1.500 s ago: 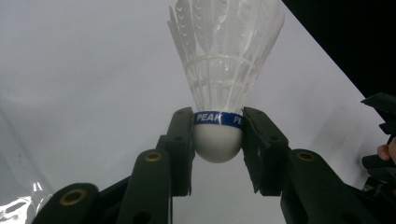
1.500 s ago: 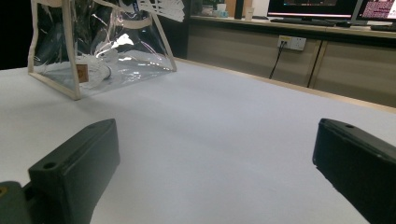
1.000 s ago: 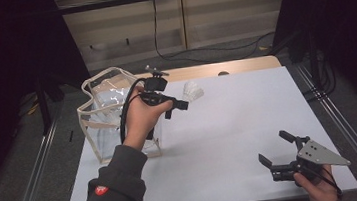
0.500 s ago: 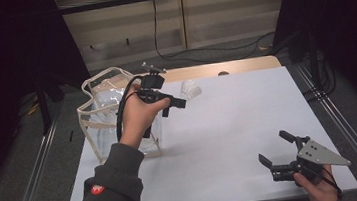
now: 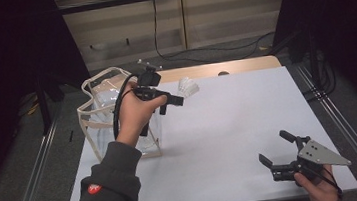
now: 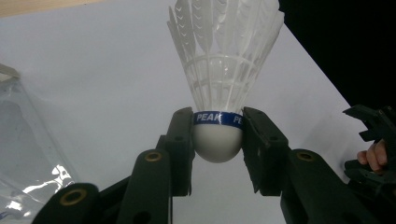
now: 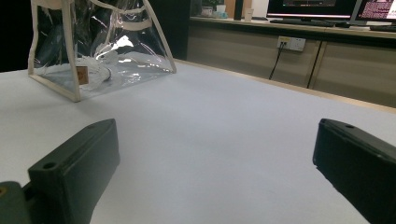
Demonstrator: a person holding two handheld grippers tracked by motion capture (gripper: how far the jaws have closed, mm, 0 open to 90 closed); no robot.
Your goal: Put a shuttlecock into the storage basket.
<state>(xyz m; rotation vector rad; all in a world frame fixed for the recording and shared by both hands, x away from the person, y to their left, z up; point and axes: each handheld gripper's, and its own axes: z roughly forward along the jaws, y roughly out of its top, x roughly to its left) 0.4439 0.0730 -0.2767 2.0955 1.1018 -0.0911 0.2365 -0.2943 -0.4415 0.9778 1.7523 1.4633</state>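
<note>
While the left gripper [image 6: 217,140] pinched the shuttlecock [image 6: 223,79] by its cork above the table [image 5: 229,120], just beside the clear bag [image 5: 99,119], the right gripper [image 5: 278,151] rested wide apart, holding nothing

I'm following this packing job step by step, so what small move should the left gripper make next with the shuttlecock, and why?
Probably carry it a little leftward over the clear bag's open top. The left gripper is shut on the shuttlecock at its white cork, held above the white table just right of the bag, so it likely needs to be above the opening before release. The right gripper rests open, far off.
</note>
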